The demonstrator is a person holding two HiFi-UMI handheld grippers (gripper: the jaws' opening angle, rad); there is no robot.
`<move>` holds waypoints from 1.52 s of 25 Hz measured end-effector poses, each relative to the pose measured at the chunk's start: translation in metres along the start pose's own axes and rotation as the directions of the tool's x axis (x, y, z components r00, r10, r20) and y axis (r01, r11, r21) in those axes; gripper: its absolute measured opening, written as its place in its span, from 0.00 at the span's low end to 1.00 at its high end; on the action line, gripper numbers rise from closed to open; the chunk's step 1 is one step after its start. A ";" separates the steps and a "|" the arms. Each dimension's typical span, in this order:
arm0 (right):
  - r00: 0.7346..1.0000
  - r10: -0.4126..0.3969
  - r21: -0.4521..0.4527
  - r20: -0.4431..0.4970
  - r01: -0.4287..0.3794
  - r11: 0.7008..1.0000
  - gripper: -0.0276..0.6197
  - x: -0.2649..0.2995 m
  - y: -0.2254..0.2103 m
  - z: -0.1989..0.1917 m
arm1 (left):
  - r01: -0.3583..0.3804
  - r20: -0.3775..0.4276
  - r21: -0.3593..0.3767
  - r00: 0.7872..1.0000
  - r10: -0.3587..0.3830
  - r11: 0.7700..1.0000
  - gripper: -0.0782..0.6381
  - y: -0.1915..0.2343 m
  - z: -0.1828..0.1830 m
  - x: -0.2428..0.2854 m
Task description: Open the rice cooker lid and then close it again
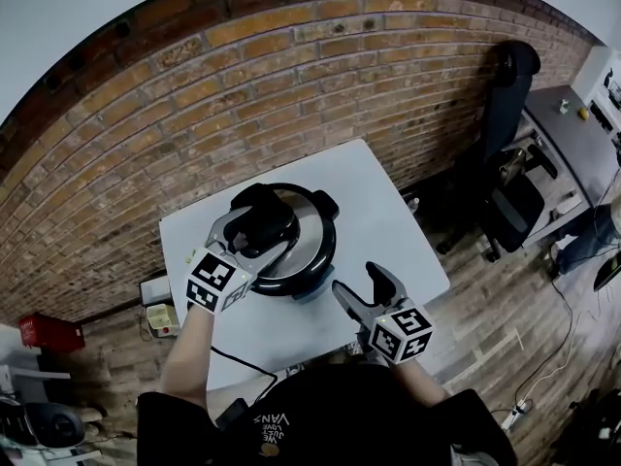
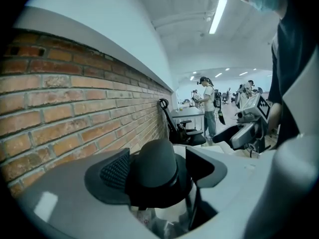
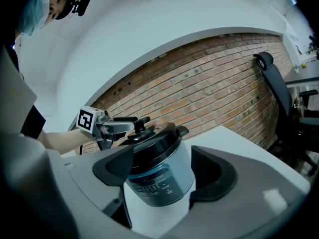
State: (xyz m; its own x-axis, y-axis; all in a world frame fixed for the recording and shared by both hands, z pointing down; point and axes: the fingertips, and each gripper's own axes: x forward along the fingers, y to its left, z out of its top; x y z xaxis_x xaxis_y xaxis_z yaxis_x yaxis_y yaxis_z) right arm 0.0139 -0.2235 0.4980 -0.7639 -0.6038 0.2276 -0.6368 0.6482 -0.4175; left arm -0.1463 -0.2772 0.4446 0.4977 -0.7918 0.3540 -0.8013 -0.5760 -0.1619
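Note:
The rice cooker (image 1: pixel 303 260) stands on a white table (image 1: pixel 388 212) with its black lid (image 1: pixel 312 223) down. My left gripper (image 1: pixel 260 233) reaches over the lid from the left, and the lid's black knob (image 2: pixel 157 166) sits between its wide-spread jaws. A narrow gap shows beside the knob, so the pads do not press it. My right gripper (image 1: pixel 357 280) is open and empty at the cooker's front right, a short way off it. In the right gripper view the cooker (image 3: pixel 159 178) fills the space ahead between the jaws, with the left gripper (image 3: pixel 127 126) at the knob (image 3: pixel 141 125).
A brick wall (image 1: pixel 243 76) runs behind the table. A black office chair (image 1: pixel 509 134) and a grey desk (image 1: pixel 572 134) are at the right. A red box (image 1: pixel 49 333) sits on the floor at left. People (image 2: pixel 208 108) stand far off in the room.

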 end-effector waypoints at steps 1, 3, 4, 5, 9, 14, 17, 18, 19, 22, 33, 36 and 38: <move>1.000 0.005 0.000 -0.006 -0.005 1.000 0.59 0.001 -0.004 0.000 | 0.010 -0.015 -0.003 1.000 -0.010 1.000 0.57 0.001 -0.001 0.004; 1.000 0.016 0.001 -0.013 -0.016 1.000 0.59 0.004 -0.009 0.002 | 0.030 -0.049 -0.008 0.998 -0.031 1.000 0.57 0.003 -0.002 0.013; 1.000 0.021 0.001 -0.015 -0.021 1.000 0.59 0.005 -0.011 0.003 | 0.041 -0.065 -0.009 0.997 -0.042 0.999 0.57 0.003 -0.003 0.016; 1.000 0.026 0.001 -0.016 -0.026 1.000 0.59 0.007 -0.013 0.004 | 0.053 -0.079 -0.008 0.995 -0.053 0.999 0.57 0.003 -0.004 0.020; 0.999 0.041 0.006 -0.017 -0.041 0.999 0.59 0.013 -0.019 0.007 | 0.091 -0.124 -0.007 0.988 -0.091 0.996 0.57 0.001 -0.007 0.031; 0.999 0.050 0.017 -0.017 -0.049 0.999 0.59 0.018 -0.021 0.008 | 0.119 -0.165 -0.004 0.979 -0.118 0.993 0.57 0.003 -0.011 0.033; 0.999 0.049 0.026 -0.017 -0.048 0.999 0.59 0.018 -0.019 0.006 | 0.138 -0.186 0.008 0.973 -0.134 0.990 0.55 0.001 -0.011 0.034; 0.999 0.046 0.029 -0.017 -0.046 0.999 0.59 0.018 -0.019 0.005 | 0.145 -0.192 0.013 0.971 -0.140 0.989 0.52 0.000 -0.011 0.034; 0.999 0.043 0.031 -0.017 -0.043 0.999 0.59 0.018 -0.019 0.004 | 0.149 -0.195 0.016 0.970 -0.143 0.989 0.52 0.000 -0.011 0.034; 1.000 0.028 0.035 -0.015 -0.027 0.999 0.59 0.014 -0.019 0.003 | 0.151 -0.197 0.019 0.970 -0.145 0.988 0.52 -0.001 -0.011 0.034; 0.997 -0.073 0.062 0.032 0.070 0.996 0.59 -0.008 -0.017 -0.003 | 0.357 -0.185 0.118 0.925 -0.333 0.926 0.52 -0.008 -0.010 0.032; 0.993 -0.113 0.078 0.046 0.109 0.991 0.59 -0.017 -0.017 -0.006 | 0.449 -0.187 0.161 0.888 -0.419 0.879 0.52 -0.012 -0.010 0.031; 0.988 -0.142 0.086 0.055 0.137 0.987 0.59 -0.023 -0.018 -0.008 | 0.505 -0.198 0.189 0.859 -0.471 0.842 0.52 -0.015 -0.010 0.030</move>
State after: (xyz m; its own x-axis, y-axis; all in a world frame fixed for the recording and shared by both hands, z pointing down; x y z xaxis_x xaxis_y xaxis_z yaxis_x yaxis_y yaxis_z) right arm 0.0417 -0.2177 0.5074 -0.6588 -0.7143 0.2361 -0.7241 0.5170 -0.4564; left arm -0.1227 -0.2901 0.4665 0.7396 -0.3687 0.5631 -0.3601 -0.9235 -0.1318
